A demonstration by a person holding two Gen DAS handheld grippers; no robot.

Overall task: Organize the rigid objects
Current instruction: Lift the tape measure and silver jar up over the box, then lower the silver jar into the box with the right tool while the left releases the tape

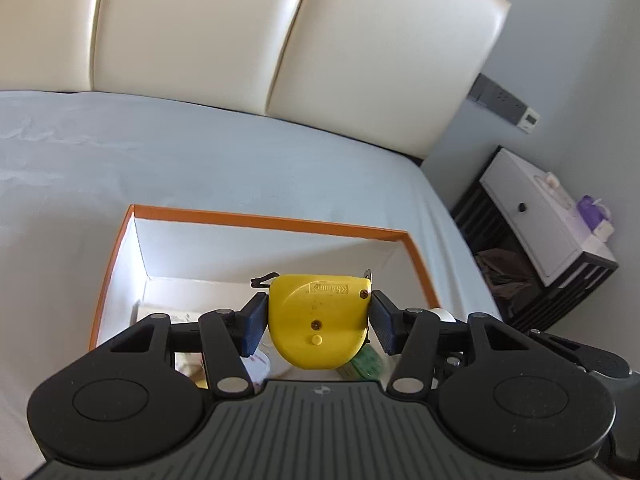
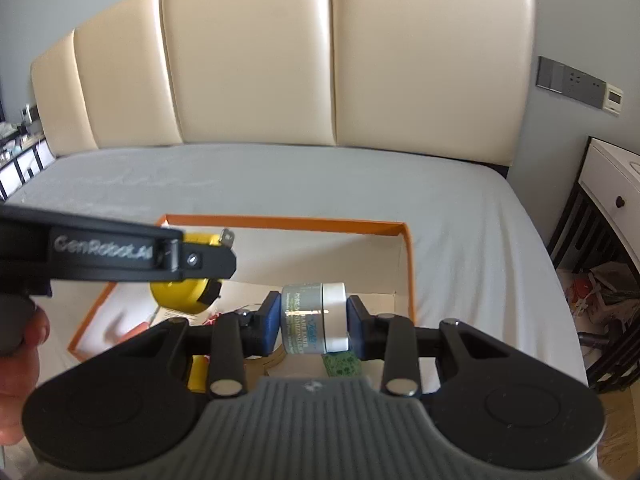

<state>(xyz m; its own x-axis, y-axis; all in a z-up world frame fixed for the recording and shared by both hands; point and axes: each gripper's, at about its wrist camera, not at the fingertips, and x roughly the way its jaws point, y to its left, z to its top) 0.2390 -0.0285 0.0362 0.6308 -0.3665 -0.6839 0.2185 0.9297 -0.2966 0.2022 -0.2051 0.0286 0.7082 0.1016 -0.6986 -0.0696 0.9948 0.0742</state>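
Both wrist cameras look down at a slant along their own fingers, close above the orange box (image 1: 272, 222) on the bed (image 1: 200, 152), facing the cream headboard (image 1: 280, 40). Both views share them; the right view catches the left gripper (image 2: 192, 258) at middle left.

Bright daylight, glare on the headboard (image 1: 192, 28), fisheye bending and dark corners, slight blur in both views

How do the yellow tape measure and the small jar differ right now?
The yellow tape measure is a rounded yellow case; the jar is a grey cylinder with a white lid, lying sideways. The left hand-held gripper holds the tape measure, the right hand-held gripper the jar. Both hang above the orange box.
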